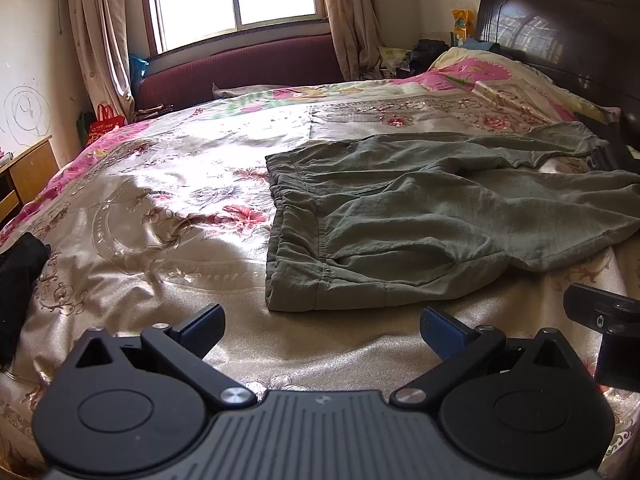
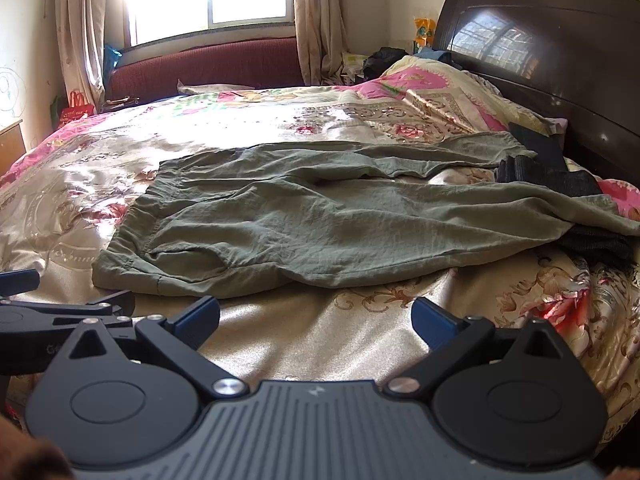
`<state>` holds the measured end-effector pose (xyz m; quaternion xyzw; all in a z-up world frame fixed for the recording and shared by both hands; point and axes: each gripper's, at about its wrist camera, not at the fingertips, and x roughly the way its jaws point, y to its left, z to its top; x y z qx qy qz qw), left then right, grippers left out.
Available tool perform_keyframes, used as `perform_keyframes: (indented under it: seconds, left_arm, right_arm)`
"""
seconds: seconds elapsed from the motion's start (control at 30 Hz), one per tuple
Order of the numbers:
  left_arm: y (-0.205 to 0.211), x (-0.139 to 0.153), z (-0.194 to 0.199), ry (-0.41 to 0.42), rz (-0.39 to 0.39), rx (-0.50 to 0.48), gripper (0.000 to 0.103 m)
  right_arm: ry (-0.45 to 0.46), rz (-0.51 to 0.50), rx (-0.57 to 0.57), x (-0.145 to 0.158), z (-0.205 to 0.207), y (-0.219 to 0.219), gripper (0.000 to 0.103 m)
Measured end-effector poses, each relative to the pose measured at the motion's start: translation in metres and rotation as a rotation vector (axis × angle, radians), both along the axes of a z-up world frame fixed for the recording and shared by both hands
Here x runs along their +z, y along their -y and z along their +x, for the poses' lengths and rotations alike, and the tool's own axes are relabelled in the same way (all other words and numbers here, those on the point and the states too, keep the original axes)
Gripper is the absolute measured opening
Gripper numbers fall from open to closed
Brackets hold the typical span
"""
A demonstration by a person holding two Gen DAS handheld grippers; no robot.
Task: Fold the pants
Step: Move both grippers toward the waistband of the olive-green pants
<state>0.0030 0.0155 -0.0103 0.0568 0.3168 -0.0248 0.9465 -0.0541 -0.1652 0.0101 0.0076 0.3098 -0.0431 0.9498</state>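
Pants (image 1: pixel 420 216) lie spread flat on the bed (image 1: pixel 160 200), waistband left, legs toward the headboard (image 2: pixel 540 60). No fold made yet, whole job remains. My left hand-held gripper (image 1: pixel 322 330) and right hand-held gripper (image 2: pixel 316 322) both gape wide, holding nothing, just short of the near edge

olive-green pants (image 1: pixel 420 220), floral pink-and-cream bedspread (image 1: pixel 160 200), maroon sofa (image 1: pixel 240 68)

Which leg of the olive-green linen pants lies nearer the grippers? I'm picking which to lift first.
The front leg, running right over the dark knitted garment. The other leg lies behind it, toward the dark wooden headboard.
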Motion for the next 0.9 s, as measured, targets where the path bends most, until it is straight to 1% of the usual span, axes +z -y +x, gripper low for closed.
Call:
perform_keyframes:
  seconds: [0.33, 0.9]
  left_arm:
    - [0.0022, -0.0016, -0.0010, -0.005, 0.006, -0.017, 0.103]
    - [0.0003, -0.0019, -0.0004, -0.008, 0.002, -0.017, 0.103]
  right_arm:
    - [-0.014, -0.005, -0.006, -0.0025, 0.0020, -0.0002, 0.101]
    - [-0.025, -0.010, 0.006, -0.0053, 0.0036, -0.0031, 0.101]
